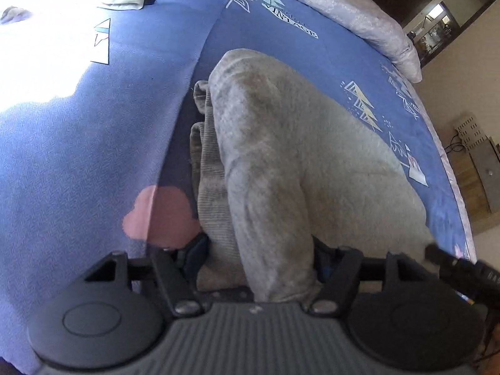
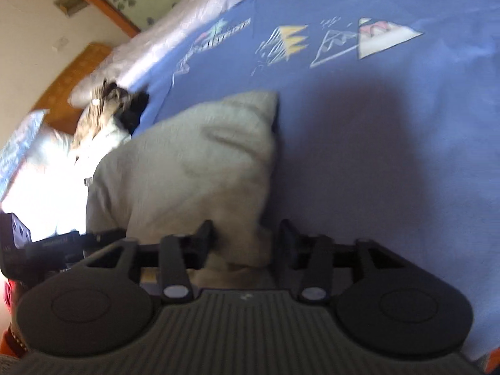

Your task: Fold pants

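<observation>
The grey pants [image 1: 275, 156] lie on the bed, on the blue printed bedspread [image 1: 93, 156], and they are already gathered into a thick bundle. In the left wrist view a fleecy outer layer rides over ribbed inner layers, with the ribbed edges peeking out along the left side near the pink cloud print [image 1: 159, 212]. So at least one fold looks done, by this reading, and the bundle is doubled over itself.

The left gripper [image 1: 261, 250] has its jaws closed around the near end of that bundle, both layers pinched between them and the cloth bulging out past the fingers. The grip looks firm.

Over in the right wrist view, the picture is smeared with blur. The right gripper [image 2: 247, 240] has the pants' other near corner running down between its jaws, and they seem to press in on it from both sides, though the blur makes the contact hard to confirm. From here the pants [image 2: 193, 168] rise to a peaked far corner, lifted and slack instead of flat.

Judged from how things lie, this is mid-fold: both near corners are in hand and the cloth is off the bedspread in part. What appears left is to carry the held edge over, lay it down square and smooth the wrinkles.

Further out, a pale quilt [image 1: 343, 9] edges the bed, and rumpled bedding [image 2: 103, 115] sits at its far end in bright sun.
</observation>
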